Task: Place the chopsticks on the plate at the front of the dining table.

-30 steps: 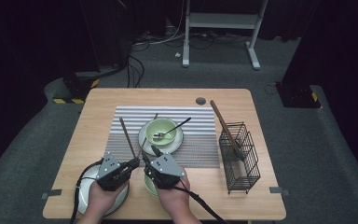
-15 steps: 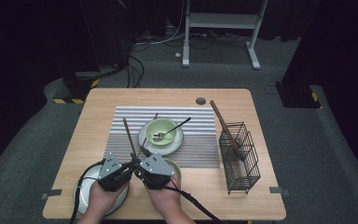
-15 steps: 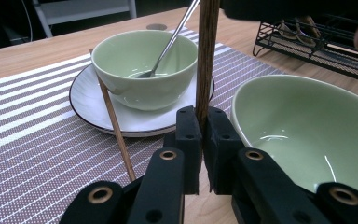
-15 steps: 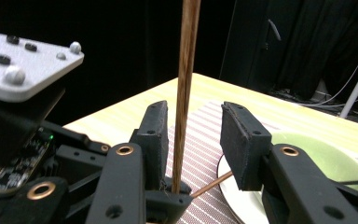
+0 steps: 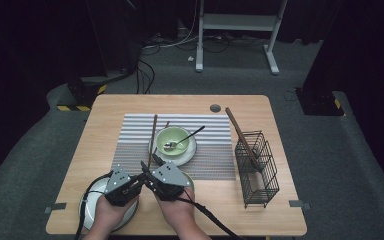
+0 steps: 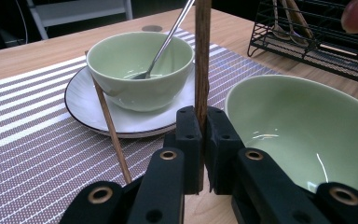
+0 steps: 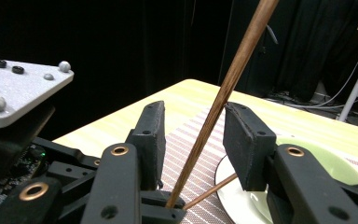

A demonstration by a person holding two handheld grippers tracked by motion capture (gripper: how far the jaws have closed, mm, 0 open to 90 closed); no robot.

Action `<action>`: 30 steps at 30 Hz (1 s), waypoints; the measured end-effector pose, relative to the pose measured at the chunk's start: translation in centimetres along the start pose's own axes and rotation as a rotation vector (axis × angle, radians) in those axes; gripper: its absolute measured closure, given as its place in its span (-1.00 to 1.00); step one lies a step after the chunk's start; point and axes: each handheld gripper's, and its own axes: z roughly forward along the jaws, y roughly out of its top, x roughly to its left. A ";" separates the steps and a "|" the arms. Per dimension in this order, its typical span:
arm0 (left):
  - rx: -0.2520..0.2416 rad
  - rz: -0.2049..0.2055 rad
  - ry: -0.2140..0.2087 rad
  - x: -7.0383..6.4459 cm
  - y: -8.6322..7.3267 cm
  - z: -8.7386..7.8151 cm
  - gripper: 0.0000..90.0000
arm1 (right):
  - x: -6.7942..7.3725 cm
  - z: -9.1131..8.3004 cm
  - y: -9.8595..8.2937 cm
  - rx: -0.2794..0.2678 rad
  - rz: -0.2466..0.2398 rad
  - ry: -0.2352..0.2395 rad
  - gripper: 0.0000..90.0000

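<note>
Clamping one round dark-wood chopstick (image 6: 202, 56) upright just beside a glossy pale-green bowl (image 6: 307, 126), the left gripper (image 6: 202, 140) has its jaws closed tight on it, while the right gripper (image 7: 193, 135) stands with jaws wide around the same stick. A second green ceramic bowl (image 5: 173, 140) on a white saucer (image 5: 187, 156) holds one metal spoon (image 5: 182, 141); another chopstick (image 6: 109, 126) leans against it. Black wire basket (image 5: 257, 170) holds wooden utensils, count unclear.

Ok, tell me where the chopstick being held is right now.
In the high view the chopstick is clamped in the left gripper at the table's near left, pointing away past the green bowl; its shaft stands between the right gripper's open jaws.
</note>
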 end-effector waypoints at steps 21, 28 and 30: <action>-0.032 0.004 -0.022 -0.2 0.2 -0.5 0.89 | -1.7 0.7 0.3 0.012 0.035 -0.053 0.30; -0.044 -0.038 -0.054 0.1 0.2 -0.6 0.89 | -2.5 1.1 -0.1 0.031 0.053 -0.067 0.26; -0.045 -0.030 -0.050 0.1 0.2 -0.7 0.89 | -2.8 1.3 -0.3 0.037 0.072 -0.065 0.23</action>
